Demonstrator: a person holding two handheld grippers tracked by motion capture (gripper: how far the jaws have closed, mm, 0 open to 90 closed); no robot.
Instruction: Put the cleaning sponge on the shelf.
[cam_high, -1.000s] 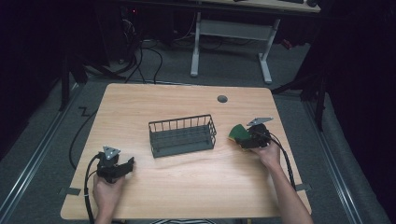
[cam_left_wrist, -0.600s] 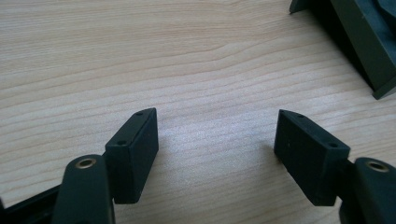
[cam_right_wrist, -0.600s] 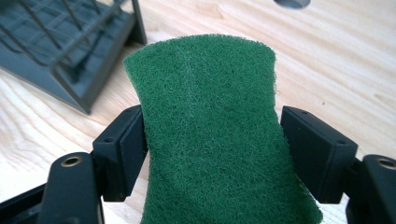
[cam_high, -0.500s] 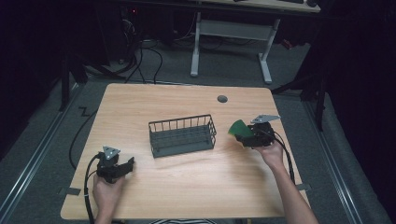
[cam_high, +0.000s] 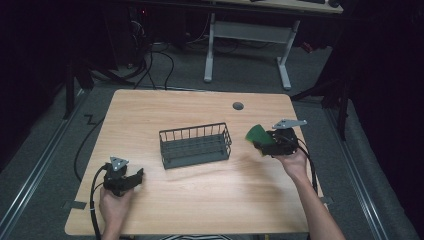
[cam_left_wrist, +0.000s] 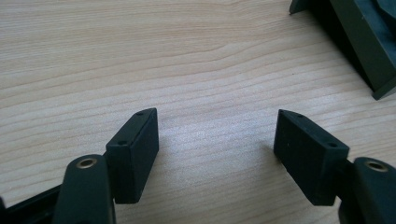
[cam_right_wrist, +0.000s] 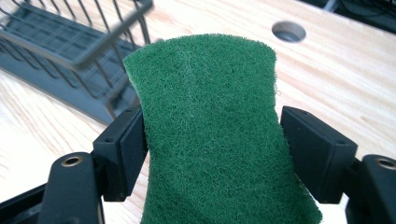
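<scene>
— Green and fibrous, what is that flat thing in your right hand?

— It is a green scouring pad (cam_right_wrist: 210, 130), a flat rectangle of rough fibre. My right gripper (cam_right_wrist: 212, 154) is clamped on it: its two black jaws press on the pad's two long edges, and the pad bulges forward between them and stands up past the jaw tips.

— Where is that over the tabletop?

— In the high view my right gripper (cam_high: 263, 145) is lifted off the light wooden tabletop (cam_high: 200, 200), at its right side, with the green scouring pad (cam_high: 258, 134) sticking out toward the dark grey wire basket (cam_high: 195, 145). The pad is near the basket's right end but not touching it. In the right gripper view the basket (cam_right_wrist: 70, 51) lies beyond the pad, to the upper left, and a round cable hole (cam_right_wrist: 288, 31) in the tabletop shows at the upper right.

— And your left hand?

— My left gripper (cam_high: 131, 178) sits low over the tabletop's near left corner, well apart from the basket. In the left gripper view its jaws stand wide apart with nothing but bare wood between them.
</scene>
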